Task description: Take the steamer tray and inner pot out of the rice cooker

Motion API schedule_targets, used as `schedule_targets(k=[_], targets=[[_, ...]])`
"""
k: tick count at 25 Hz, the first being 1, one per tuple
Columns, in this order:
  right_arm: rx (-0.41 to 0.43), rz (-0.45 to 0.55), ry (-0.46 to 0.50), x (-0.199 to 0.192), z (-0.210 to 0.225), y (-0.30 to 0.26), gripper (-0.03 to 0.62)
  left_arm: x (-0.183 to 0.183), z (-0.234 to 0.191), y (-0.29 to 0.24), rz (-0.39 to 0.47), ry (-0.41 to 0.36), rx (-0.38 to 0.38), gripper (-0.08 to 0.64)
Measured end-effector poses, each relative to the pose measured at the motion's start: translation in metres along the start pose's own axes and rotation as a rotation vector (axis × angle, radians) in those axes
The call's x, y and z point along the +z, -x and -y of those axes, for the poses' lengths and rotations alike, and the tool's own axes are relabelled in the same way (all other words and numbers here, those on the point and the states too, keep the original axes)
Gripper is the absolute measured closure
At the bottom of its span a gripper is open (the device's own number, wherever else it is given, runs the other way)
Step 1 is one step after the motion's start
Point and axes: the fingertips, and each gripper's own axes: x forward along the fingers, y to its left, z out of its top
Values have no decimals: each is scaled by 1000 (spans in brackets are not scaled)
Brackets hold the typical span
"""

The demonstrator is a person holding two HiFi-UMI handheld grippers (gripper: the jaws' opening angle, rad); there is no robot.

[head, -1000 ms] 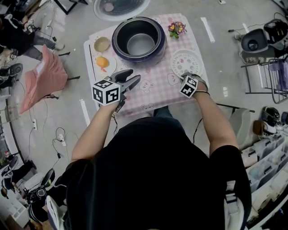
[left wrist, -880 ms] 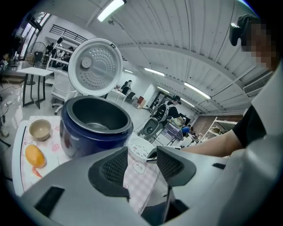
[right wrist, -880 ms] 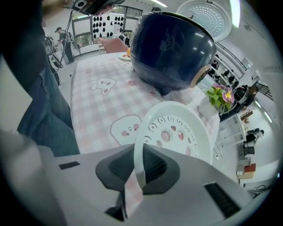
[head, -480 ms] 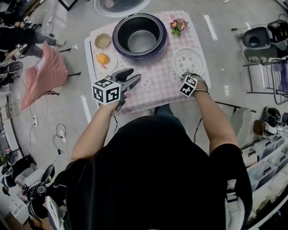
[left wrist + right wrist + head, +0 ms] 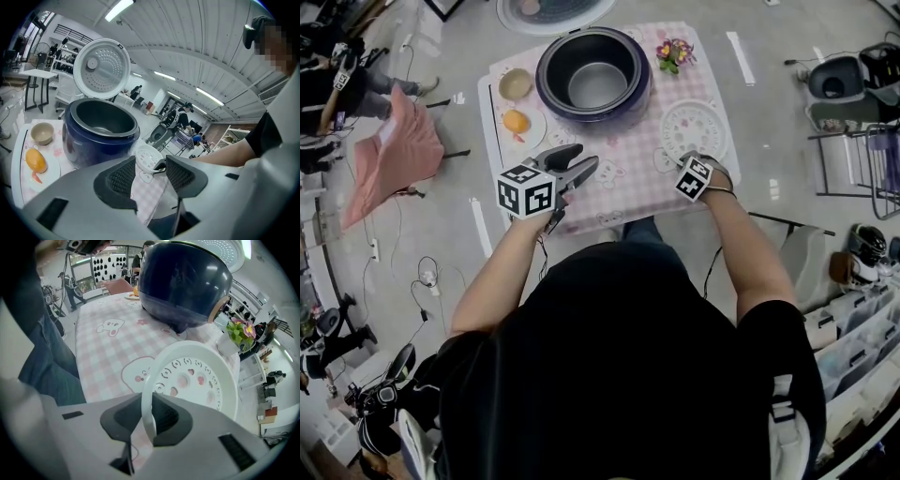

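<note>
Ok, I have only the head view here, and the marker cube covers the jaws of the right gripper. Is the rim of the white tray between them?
Observer: Yes. In the right gripper view the rim of the steamer tray stands between the jaws of the right gripper. The jaws have just been opening, and a thin gap seems to show beside the rim.
Operator: And the left one, does it carry something?
Observer: No. The left gripper view shows the jaws of the left gripper apart, with nothing between them.
Operator: The lid is cut off at my top edge. How does it stand?
Observer: The lid stands upright and open behind the rice cooker.
</note>
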Motion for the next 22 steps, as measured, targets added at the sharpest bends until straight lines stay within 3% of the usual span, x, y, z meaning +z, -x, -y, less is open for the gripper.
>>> schedule_targets(k=[9,22], targets=[[23,63,-87,7,3,17,500,3,8,5,20,2,-5,339],[14,324,-355,48,26,88,459,12,20,38,89,-8,11,339]])
